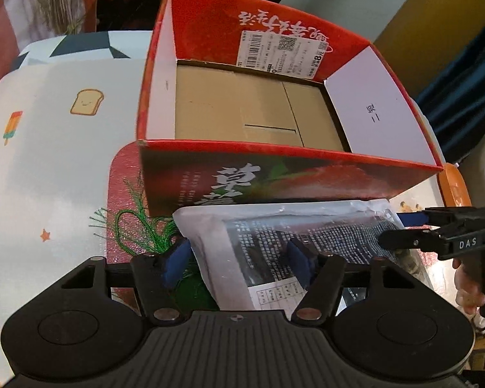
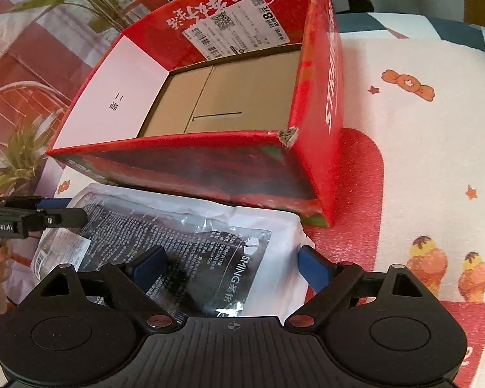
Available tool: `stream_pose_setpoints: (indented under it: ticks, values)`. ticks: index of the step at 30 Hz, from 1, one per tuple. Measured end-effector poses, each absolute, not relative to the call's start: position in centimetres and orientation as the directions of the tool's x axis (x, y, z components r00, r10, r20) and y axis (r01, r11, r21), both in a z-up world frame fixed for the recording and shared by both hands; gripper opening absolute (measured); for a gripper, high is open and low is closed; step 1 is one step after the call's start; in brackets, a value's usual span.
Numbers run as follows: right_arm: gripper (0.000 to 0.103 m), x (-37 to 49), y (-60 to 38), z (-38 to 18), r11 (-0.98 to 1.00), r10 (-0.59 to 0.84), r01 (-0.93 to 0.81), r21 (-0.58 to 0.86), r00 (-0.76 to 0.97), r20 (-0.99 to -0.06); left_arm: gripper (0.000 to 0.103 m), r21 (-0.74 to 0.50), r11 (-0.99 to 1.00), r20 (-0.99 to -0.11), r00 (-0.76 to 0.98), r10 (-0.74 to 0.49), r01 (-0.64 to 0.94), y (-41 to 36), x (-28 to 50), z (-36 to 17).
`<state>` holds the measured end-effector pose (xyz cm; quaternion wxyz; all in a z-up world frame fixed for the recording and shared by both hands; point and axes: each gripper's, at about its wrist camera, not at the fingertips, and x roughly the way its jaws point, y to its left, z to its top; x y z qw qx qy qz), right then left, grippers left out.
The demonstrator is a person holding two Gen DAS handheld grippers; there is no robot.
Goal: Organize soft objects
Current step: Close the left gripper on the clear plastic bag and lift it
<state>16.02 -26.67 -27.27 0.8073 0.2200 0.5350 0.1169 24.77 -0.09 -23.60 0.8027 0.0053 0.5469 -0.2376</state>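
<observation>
Your left gripper [image 1: 239, 255] and right gripper [image 2: 231, 263] both hang unclenched over the plastic packet [image 2: 190, 226], lying at six o'clock of the empty red box [image 2: 177, 144]. Pinching slick film alone could let it slip. The packet's contents and near edge are hidden.

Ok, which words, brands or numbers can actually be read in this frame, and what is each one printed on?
"DAS": side of the right claw.
"SenRobot.AI", first letter cut off: side of the left claw.
"SMING": clear packet in front of the box.
"STRA...", partly legible: outer side of the red box.
"8": white shipping label on the box's inner wall.
Chinese lettering on the box and the fine print on packet and label: too small or blurred.
</observation>
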Motion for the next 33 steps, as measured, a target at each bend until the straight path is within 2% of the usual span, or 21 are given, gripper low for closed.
stream_pose_setpoints:
  ticks: [10,16,22,25,29,33]
  values:
    - [0.087,16.1,-26.3,-26.9,0.88,0.418,0.04,0.473,0.406,-0.813,0.069,-0.279,0.892,-0.882,0.273,-0.384,0.355,0.9,25.3,-24.2]
    - [0.083,16.0,-26.0,-26.8,0.887,0.407,0.034,0.46,0.41,-0.816,0.066,-0.372,0.869,-0.865,0.219,-0.452,0.327,1.2,25.5,-25.0]
    - [0.071,15.8,-25.4,-25.0,0.913,0.377,-0.021,0.408,0.429,-0.821,0.052,-0.301,0.861,-0.863,0.268,-0.429,0.41,0.4,24.4,-23.7]
    - [0.061,15.4,-25.5,-24.2,0.92,0.361,-0.03,0.39,0.451,-0.817,0.047,-0.265,0.857,-0.854,0.304,-0.421,0.443,0.2,24.0,-22.8]
    - [0.049,14.9,-25.7,-23.4,0.928,0.341,-0.033,0.371,0.478,-0.81,0.044,-0.227,0.853,-0.841,0.347,-0.415,0.471,0.2,23.3,-21.8]
    - [0.047,14.5,-25.3,-22.4,0.943,0.305,-0.038,0.331,0.498,-0.812,0.044,-0.198,0.846,-0.823,0.384,-0.418,0.495,0.3,22.3,-20.8]
